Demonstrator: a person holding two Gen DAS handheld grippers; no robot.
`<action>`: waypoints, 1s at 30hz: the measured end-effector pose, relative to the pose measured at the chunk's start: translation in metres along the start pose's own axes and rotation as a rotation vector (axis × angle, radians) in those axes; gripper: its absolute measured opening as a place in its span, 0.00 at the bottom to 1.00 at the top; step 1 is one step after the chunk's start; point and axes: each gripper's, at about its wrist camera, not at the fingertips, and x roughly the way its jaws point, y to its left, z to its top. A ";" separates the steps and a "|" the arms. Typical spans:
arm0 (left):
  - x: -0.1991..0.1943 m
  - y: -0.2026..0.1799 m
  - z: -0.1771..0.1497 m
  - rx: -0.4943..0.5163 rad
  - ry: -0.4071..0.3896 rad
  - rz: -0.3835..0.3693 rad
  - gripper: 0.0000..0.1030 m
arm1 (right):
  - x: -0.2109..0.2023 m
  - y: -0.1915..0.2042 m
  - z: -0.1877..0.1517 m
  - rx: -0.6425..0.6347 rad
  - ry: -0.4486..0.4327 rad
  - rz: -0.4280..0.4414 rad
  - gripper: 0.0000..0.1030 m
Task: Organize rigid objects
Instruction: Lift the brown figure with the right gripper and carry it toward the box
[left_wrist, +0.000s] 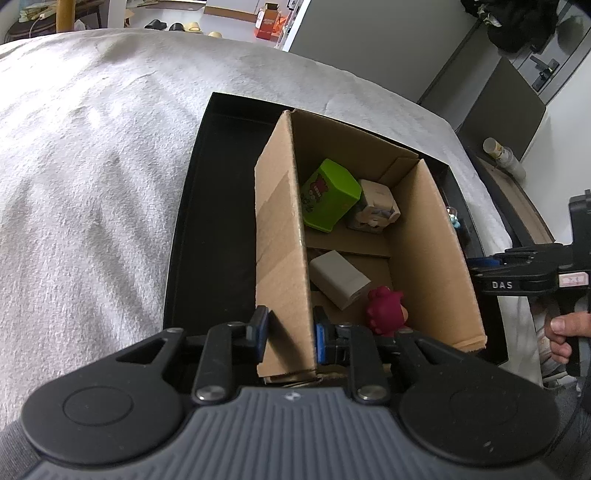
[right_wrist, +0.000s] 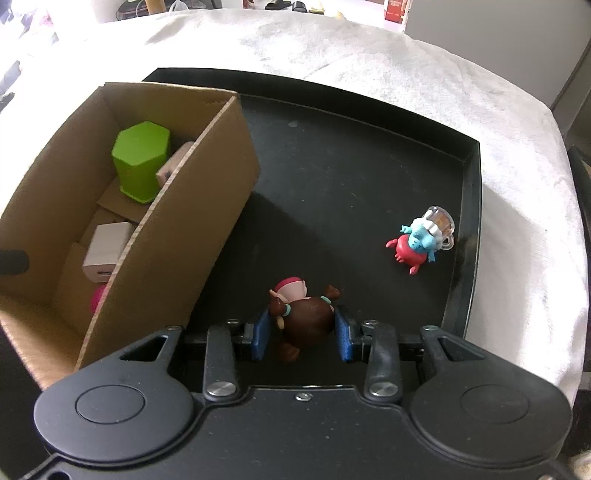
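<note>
Item 1: your left gripper (left_wrist: 290, 334), black with blue pads. Its jaws straddle the near left wall of the open brown cardboard box (left_wrist: 284, 236), one pad outside and one inside; whether they pinch the wall or merely bracket it, you cannot tell.

Item 2: your right gripper (right_wrist: 303, 332). Its jaws are closed on the dark brown plastic animal figurine with a pink cap (right_wrist: 304, 314), both blue pads against its flanks, low over the tray floor at 6 o'clock in the right wrist view.

Item 3: shallow black rectangular tray (right_wrist: 471, 206), lying on a surface draped in pale grey cloth (left_wrist: 92, 166); what lies beneath the cloth does not show. The box stands inside the tray, at 9 o'clock from your right gripper.

Item 4: box contents. A lime-green hexagonal plastic container (left_wrist: 330, 195), lying tilted at the far end at 12 o'clock; touching it on the right, a beige printed cube toy (left_wrist: 376, 206). Nearer you, a white rectangular charger block (left_wrist: 340, 278), and beside it at 5 o'clock, a magenta plastic figurine (left_wrist: 384, 308).

Item 5: loose on the tray floor at 2 o'clock from your right gripper, near the right rim: a small blue-and-red figurine with a clear keyring charm (right_wrist: 424, 238).
</note>
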 end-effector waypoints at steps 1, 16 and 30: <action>0.000 0.000 0.000 0.000 -0.001 -0.001 0.23 | -0.003 0.001 0.000 -0.004 0.000 0.000 0.35; -0.008 0.002 -0.002 -0.014 -0.025 -0.027 0.22 | -0.059 0.025 0.020 -0.085 -0.049 -0.001 0.35; -0.014 0.005 -0.004 -0.025 -0.043 -0.051 0.21 | -0.079 0.053 0.042 -0.162 -0.092 -0.002 0.35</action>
